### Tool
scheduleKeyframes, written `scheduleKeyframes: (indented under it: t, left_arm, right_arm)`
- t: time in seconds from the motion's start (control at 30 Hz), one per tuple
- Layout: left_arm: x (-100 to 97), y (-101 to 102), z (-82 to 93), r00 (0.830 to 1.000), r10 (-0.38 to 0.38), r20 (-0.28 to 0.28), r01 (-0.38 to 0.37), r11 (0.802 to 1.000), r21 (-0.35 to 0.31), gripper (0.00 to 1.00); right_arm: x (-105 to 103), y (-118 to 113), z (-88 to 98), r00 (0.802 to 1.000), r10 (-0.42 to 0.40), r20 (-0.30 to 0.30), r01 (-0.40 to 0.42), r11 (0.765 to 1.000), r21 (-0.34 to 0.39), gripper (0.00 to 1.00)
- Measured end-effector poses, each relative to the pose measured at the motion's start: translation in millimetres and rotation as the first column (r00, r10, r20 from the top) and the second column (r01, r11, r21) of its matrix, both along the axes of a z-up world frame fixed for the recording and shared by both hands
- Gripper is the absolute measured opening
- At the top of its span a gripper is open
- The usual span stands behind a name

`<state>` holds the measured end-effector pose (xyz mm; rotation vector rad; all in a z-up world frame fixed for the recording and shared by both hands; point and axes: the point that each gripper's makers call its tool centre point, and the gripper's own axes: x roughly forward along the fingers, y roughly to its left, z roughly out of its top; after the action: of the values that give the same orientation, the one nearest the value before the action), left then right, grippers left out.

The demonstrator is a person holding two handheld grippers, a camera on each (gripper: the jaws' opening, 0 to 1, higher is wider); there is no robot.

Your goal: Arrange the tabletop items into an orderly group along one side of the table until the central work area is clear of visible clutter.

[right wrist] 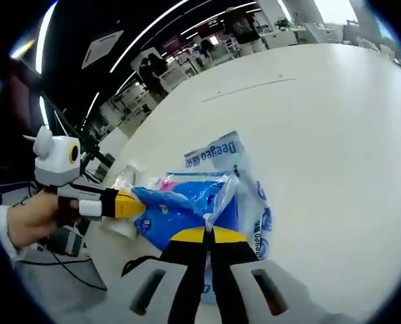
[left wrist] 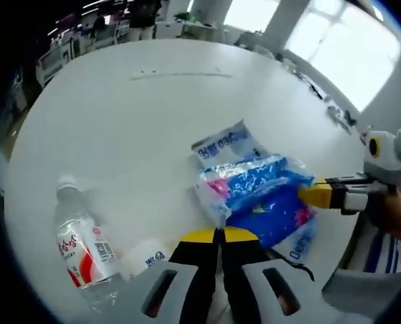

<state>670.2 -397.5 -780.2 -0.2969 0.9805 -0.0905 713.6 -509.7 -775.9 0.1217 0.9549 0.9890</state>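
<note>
The blue plastic packet (left wrist: 264, 196) lies near the desk's (left wrist: 140, 128) near edge, on top of a flatter white-and-blue printed pouch (left wrist: 224, 145) that protrudes from under it toward the desk centre. Both are thin film packs: light, soft, slippery, and apt to crumple or slide against each other; judged best taken at a sealed edge or gathered corner, not across the slack middle.

The left tool (left wrist: 219, 237) has its yellow-tipped jaws brought together on the crinkled clear edge of the blue packet, at the packet's end nearest that tool; it appears to be pinching that film. In the right gripper view, the right tool (right wrist: 206, 236) likewise has its jaws closed on a raised fold of the same packet's film. In the left gripper view the right tool enters from the right with its yellow tip against the packet; in the right gripper view the left tool (right wrist: 123, 204) comes in from the left, touching the packet, with a person's hand (right wrist: 32, 223) behind it.

A clear water bottle (left wrist: 82, 246) with a red-and-white label lies on its side near the same edge, apart from the packets, with a small white item (left wrist: 146, 255) just beside it, too blurred to identify. The desk's central and far area carries nothing distinct.
</note>
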Motion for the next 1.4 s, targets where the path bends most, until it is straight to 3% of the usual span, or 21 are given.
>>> scheduleKeyframes:
  t: [0.27, 0.53, 0.97, 1.4]
  left_arm:
    - [12.9, -9.5, 15.8, 0.999, -0.019, 0.040, 0.019, 1.000, 0.003, 0.00]
    - [30.7, -28.7, 25.3, 0.997, -0.032, 0.074, 0.033, 0.999, -0.006, 0.00]
    - [68.2, -69.3, 34.2, 0.989, -0.120, 0.090, 0.121, 0.993, -0.001, 0.00]
    - [102.3, -106.3, 27.0, 0.978, -0.190, 0.086, 0.192, 0.981, -0.013, 0.00]
  right_arm:
    - [13.1, -7.9, 12.4, 1.000, -0.017, 0.024, 0.017, 1.000, 0.016, 0.00]
    - [39.0, -24.3, 21.1, 0.997, -0.059, 0.039, 0.058, 0.998, 0.039, 0.00]
    - [68.2, -65.4, 18.7, 0.989, -0.140, 0.051, 0.139, 0.990, 0.037, 0.00]
    - [99.3, -103.1, 12.5, 0.975, -0.213, 0.062, 0.212, 0.977, 0.012, 0.00]
